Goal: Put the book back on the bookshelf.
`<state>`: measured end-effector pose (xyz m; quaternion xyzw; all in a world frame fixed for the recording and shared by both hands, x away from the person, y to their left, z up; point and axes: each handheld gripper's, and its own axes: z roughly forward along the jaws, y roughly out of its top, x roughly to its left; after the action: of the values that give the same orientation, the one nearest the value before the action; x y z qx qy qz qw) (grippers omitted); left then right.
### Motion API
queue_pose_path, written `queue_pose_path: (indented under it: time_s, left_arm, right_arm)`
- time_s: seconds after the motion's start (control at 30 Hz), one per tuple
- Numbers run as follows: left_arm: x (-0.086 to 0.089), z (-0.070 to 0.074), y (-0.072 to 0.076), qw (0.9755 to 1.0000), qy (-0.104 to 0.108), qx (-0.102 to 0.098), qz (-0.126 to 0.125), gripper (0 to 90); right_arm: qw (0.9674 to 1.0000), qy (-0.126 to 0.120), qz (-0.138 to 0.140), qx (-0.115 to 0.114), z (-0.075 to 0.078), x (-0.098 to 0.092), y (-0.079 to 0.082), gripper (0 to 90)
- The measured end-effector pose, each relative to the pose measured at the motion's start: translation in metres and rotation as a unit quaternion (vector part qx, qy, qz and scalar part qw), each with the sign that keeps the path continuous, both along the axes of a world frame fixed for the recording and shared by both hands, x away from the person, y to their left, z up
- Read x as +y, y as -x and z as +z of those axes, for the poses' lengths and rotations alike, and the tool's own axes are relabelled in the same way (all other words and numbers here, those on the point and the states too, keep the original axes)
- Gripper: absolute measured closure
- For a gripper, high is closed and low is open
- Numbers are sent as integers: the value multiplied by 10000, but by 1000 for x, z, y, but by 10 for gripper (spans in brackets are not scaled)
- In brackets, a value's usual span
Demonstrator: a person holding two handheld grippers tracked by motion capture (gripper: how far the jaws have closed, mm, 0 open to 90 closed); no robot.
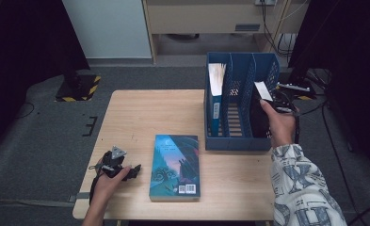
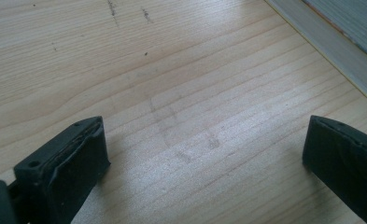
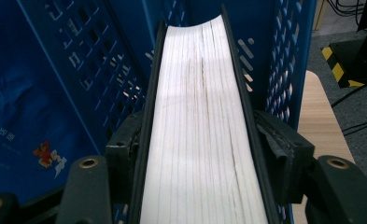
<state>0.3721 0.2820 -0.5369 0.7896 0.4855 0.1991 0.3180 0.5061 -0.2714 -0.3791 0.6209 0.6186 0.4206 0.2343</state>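
A blue file rack point(image 1: 241, 141) with three slots stands at the table's right. In its right slot stands a dark-covered book point(image 1: 260, 110), its white page edge point(image 3: 200, 116) facing up. My right gripper point(image 1: 279, 101) straddles this book from above. Its pads point(image 3: 125, 154) lie along both covers without visibly squeezing, so the gripper point(image 3: 200, 149) is open around the book. My left gripper point(image 1: 134, 170) rests low at the table's front left, open wide over bare wood point(image 2: 204, 154), with nothing between its jaws. A teal book point(image 1: 175, 165) lies flat just right of it.
A blue-covered book point(image 1: 215, 101) stands in the rack's left slot; the middle slot holds nothing. The teal book's page edge point(image 2: 340, 51) crosses the top right of the left gripper view. The wooden table point(image 1: 140, 113) ends close behind the rack; cables lie on the floor at right.
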Motion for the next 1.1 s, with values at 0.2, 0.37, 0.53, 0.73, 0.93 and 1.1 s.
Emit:
queue_pose_path:
  time_s: [0.2, 0.37, 0.53, 0.73, 0.93, 1.1]
  left_arm:
    - [0, 0, 0, 10000, -1, -1, -5, 0]
    - [0, 0, 0, 10000, -3, 2, -4, 0]
    - [0, 0, 0, 10000, -2, 2, -8, 0]
    - [0, 0, 0, 10000, -4, 2, -11, 0]
    - [-1, 0, 0, 10000, 7, -12, -19, 0]
    - [-1, 0, 0, 10000, 11, -10, -27, 0]
  right_arm:
    - [9999, 109, 28, 29, -2, 3, 1, 364]
    - [9997, 224, 6, 17, -1, 4, 2, 389]
    - [9995, 323, 10, 23, -1, 5, 3, 394]
    - [9989, 457, 1, 64, -2, 9, 3, 374]
    - [9982, 589, -45, 95, -1, 9, 3, 449]
    - [9976, 681, -116, 82, 1, 9, 4, 504]
